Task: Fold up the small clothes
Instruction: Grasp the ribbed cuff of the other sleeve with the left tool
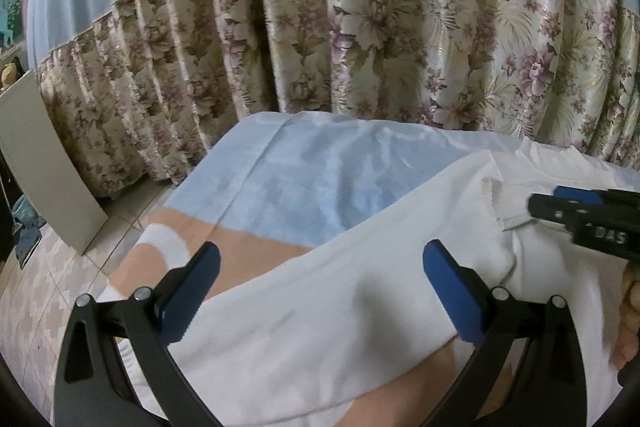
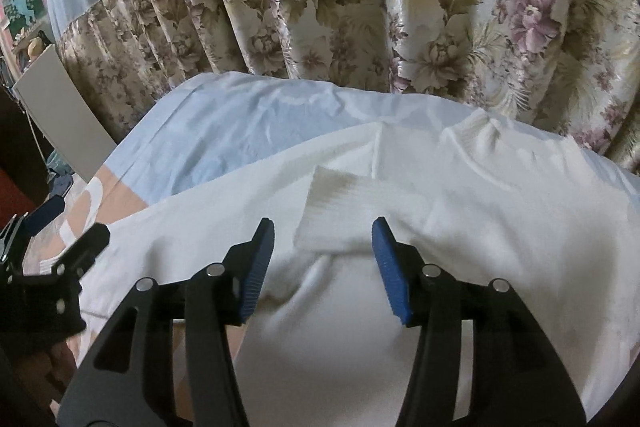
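Note:
A white long-sleeved sweater (image 1: 340, 307) lies spread on a light blue and peach sheet (image 1: 300, 179). One sleeve is folded across the body, and its ribbed cuff (image 2: 332, 203) lies just ahead of my right gripper (image 2: 323, 223). That gripper is open, its blue pads either side of the cuff's near edge and not pressing on it. The ribbed collar (image 2: 480, 131) lies at the far right. My left gripper (image 1: 322, 247) hangs wide open over the sweater's left part, with nothing between its pads. Each gripper shows at the edge of the other's view: right gripper (image 1: 536, 207), left gripper (image 2: 80, 219).
A floral curtain (image 1: 360, 27) hangs close behind the sheet's far edge. A grey board (image 1: 40, 167) leans at the left over a tiled floor (image 1: 60, 287). A person's hand (image 1: 632, 299) shows at the right edge.

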Demonstrator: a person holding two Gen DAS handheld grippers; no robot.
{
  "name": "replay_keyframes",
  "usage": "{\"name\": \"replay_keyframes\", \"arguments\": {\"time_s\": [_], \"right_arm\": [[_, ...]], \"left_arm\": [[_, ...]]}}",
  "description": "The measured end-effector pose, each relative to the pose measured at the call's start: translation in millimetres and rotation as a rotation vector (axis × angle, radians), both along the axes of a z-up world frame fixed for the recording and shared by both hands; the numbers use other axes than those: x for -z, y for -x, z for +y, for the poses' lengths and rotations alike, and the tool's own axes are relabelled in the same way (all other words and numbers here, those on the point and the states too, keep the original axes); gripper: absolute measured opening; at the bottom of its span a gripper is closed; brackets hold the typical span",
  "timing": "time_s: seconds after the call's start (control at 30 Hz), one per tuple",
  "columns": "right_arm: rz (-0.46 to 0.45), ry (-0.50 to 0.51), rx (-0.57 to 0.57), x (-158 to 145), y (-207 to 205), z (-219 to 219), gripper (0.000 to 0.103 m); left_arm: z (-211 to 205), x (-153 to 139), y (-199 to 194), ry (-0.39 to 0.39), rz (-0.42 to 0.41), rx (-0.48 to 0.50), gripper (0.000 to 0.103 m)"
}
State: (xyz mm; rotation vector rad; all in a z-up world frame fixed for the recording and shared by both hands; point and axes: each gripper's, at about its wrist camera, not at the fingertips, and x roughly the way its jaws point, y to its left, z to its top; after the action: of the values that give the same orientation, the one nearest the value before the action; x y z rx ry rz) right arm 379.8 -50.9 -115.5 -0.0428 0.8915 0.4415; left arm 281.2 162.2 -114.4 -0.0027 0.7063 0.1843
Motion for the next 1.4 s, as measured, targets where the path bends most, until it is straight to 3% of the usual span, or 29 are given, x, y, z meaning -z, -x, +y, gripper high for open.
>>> {"name": "replay_keyframes", "arguments": {"time_s": [0.17, 0.37, 0.53, 0.63, 0.8, 1.0, 1.1, 1.13, 1.2, 1.3, 1.37, 1.4], "right_arm": [[-0.041, 0.019, 0.065, -12, 45, -17, 0.054], [-0.14, 0.071, 0.292, -30, 122, -40, 0.077], [-0.163, 0.074, 0.481, -35, 186, -48, 0.086], [-0.187, 0.067, 0.54, -33, 221, -44, 0.092], [-0.154, 0.058, 0.45, -20, 247, -18, 0.094], [-0.131, 0.043, 0.393, -21, 250, -5, 0.096], [-0.144, 0.038, 0.382, -27, 248, -4, 0.097], [-0.148, 0.037, 0.381, -28, 249, -4, 0.097], [-0.148, 0.034, 0.379, -30, 247, -4, 0.097], [-0.151, 0.035, 0.378, -31, 245, -6, 0.097], [-0.151, 0.036, 0.381, -32, 246, -6, 0.097], [-0.15, 0.035, 0.384, -32, 245, -8, 0.097]], "left_arm": [[13, 2, 26, 0.023, 0.007, 0.041, 0.101], [24, 7, 55, 0.024, -0.01, 0.143, 0.101], [50, 6, 78, 0.04, -0.034, 0.165, 0.101], [72, 9, 92, 0.035, -0.021, 0.173, 0.101], [115, 17, 109, 0.028, 0.021, 0.141, 0.101], [157, 34, 120, 0.048, 0.094, 0.035, 0.101], [157, 48, 119, 0.049, 0.149, 0.03, 0.089], [156, 53, 119, 0.062, 0.168, 0.03, 0.08], [152, 58, 118, 0.055, 0.179, 0.019, 0.077], [147, 59, 115, 0.058, 0.188, 0.016, 0.064], [142, 58, 116, 0.047, 0.185, 0.021, 0.037], [139, 55, 115, 0.04, 0.185, 0.026, 0.031]]}}
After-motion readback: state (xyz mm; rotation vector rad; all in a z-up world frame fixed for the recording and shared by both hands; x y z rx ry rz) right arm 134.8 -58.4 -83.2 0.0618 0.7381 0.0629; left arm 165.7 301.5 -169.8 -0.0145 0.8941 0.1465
